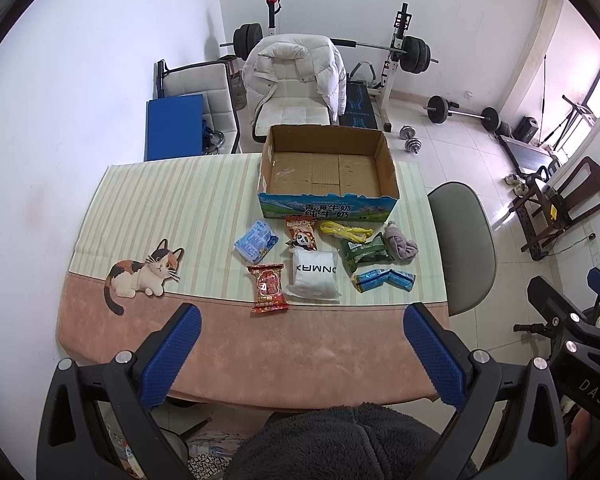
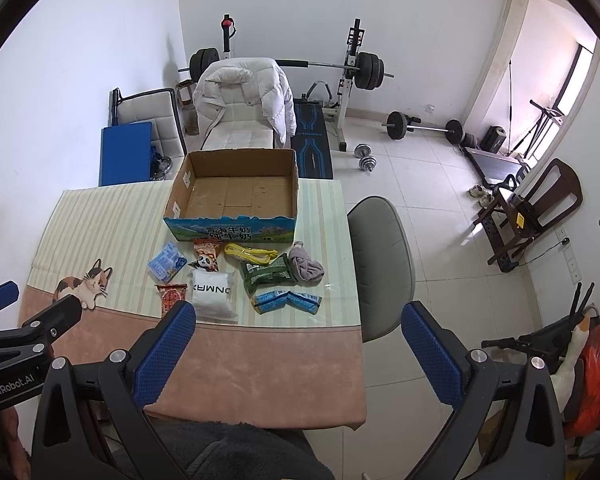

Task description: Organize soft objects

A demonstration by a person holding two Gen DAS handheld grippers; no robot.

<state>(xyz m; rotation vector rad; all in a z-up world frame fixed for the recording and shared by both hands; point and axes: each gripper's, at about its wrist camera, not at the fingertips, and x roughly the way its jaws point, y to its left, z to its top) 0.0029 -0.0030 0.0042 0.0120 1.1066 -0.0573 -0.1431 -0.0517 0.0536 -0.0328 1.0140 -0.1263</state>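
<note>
Setting: white-walled room with tiled floor; a table (image 1: 100, 208) under a striped cloth with a printed cat (image 1: 146, 270) and a pink near border.

Container: one open cardboard box (image 1: 388, 160) at the table's far edge, printed blue front panel facing the cameras. Only its bare cardboard floor shows inside.

Soft objects, all on the cloth just in front of the box:
- blue-white packet (image 1: 256, 241), leftmost
- panda snack bag (image 1: 301, 233), beside it
- yellow band (image 1: 346, 231), close to the box front
- green packet (image 1: 366, 253), touching the grey cloth bundle (image 1: 400, 243) at the right end
- red snack bag (image 1: 269, 288), nearest row, left
- white pouch (image 1: 315, 276), lettered, between the red bag and the blue carton pack (image 1: 384, 279)

Grippers: left gripper (image 1: 300, 342) hovers above the pink border, fingers wide apart, holding and touching nothing. Right gripper (image 2: 296, 340) hovers over the table's near right part, likewise spread wide and empty.

Surroundings: white chair with a puffy white jacket (image 1: 296, 72) directly behind the box; grey chair (image 1: 468, 240) at the table's right side; barbell rack (image 1: 396, 48) against the back wall; dumbbells (image 1: 410, 140) on the floor; blue board (image 1: 174, 126) leaning at the left.
</note>
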